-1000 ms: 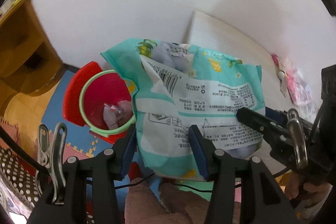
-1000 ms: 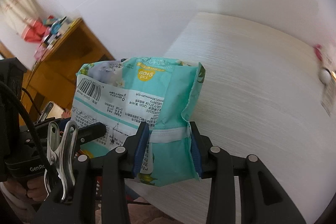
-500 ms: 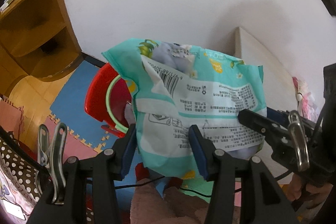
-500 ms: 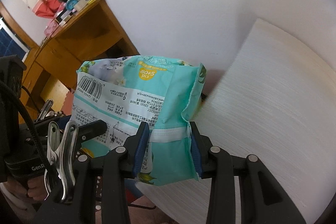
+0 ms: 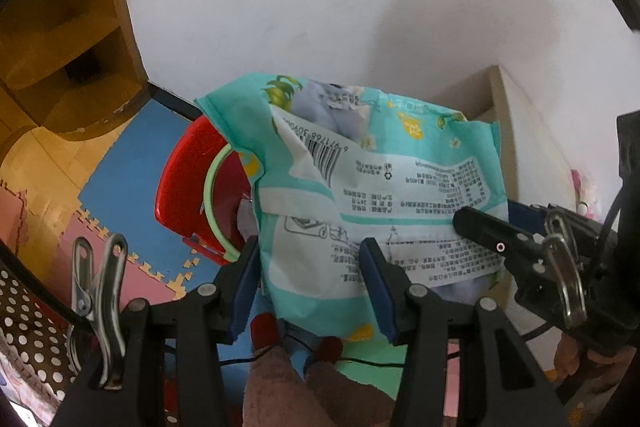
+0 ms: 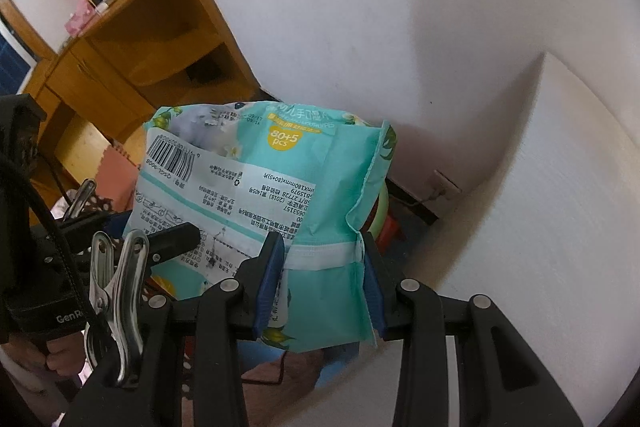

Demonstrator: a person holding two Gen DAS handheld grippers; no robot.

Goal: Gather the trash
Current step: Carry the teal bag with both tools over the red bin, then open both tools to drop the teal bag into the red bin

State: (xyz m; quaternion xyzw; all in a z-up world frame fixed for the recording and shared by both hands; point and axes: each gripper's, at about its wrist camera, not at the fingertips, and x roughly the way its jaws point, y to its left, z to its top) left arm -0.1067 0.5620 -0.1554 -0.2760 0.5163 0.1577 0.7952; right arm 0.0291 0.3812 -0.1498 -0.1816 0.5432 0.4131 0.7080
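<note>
1. Because the teal wipes packet (image 5: 376,211) is wide and limp, both tools share it: the left tool (image 5: 308,291) pinches its lower edge between blue pads, and the right tool (image 6: 324,291) clamps the folded side seam, so the packet hangs spread out and does not sag.
2. With both tools pointing steeply down, the packet's open torn top faces away from them, towards the red bin (image 5: 188,195); my judgement is that this lines it up for a drop.
3. Relative to the red bin, the packet is held above it and partly covers its mouth, off the floor and touching nothing but the pads.
4. The red bin stands on the blue floor mat (image 5: 132,163), close to the white wall (image 5: 320,7), with the wooden cabinet (image 5: 60,39) beyond it to the left.
5. Inside the bin's green rim (image 5: 212,199) a pale crumpled piece (image 5: 246,223) shows; what else it holds is hidden by the packet.
6. What the packet itself holds cannot be told.
</note>
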